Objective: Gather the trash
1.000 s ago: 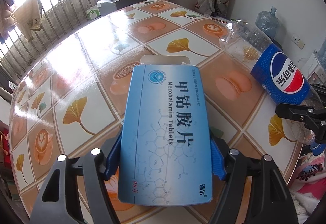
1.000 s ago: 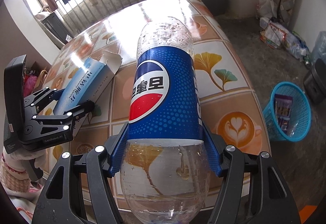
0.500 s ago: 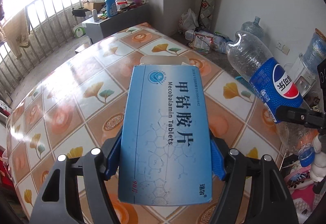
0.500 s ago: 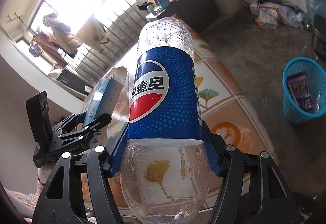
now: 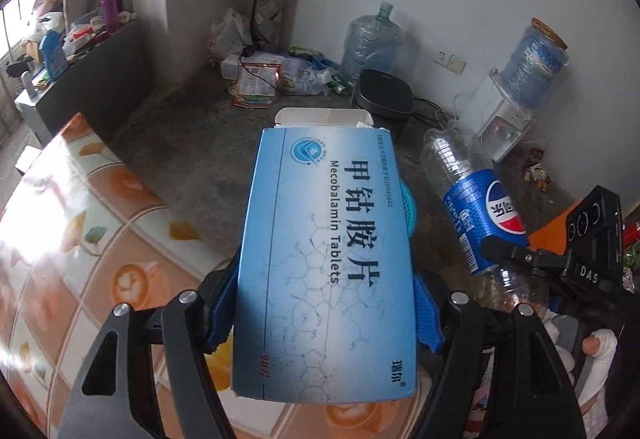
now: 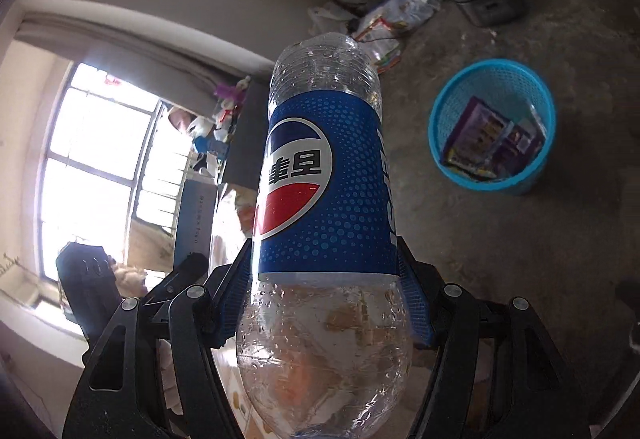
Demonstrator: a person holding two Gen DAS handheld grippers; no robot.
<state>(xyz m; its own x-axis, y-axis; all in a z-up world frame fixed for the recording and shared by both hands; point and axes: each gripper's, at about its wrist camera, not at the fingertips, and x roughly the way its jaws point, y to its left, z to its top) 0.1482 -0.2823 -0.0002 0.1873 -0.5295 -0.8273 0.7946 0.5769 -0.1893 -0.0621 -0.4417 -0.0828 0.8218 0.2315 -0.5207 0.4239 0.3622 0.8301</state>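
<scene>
My left gripper (image 5: 324, 309) is shut on a blue Mecobalamin tablet box (image 5: 324, 259), held in the air past the table's edge, its white flap open at the far end. My right gripper (image 6: 324, 303) is shut on an empty clear Pepsi bottle (image 6: 324, 183) with a blue label, also held in the air. The bottle (image 5: 476, 215) and the right gripper show at the right of the left wrist view. A blue mesh trash basket (image 6: 492, 127) with several wrappers inside stands on the floor, ahead and right of the bottle. In the left wrist view the box hides most of the basket (image 5: 409, 207).
The tiled table (image 5: 60, 239) lies at lower left. On the concrete floor stand a dark box-shaped appliance (image 5: 384, 95), a water jug (image 5: 372, 43), a water dispenser (image 5: 516, 87) and a litter pile (image 5: 272, 75) by the wall. A dark cabinet (image 5: 92, 67) stands at left.
Both grippers have swung right, away from the table toward the floor and the wall, each carrying its item. The basket now lies closer in the right wrist view.
</scene>
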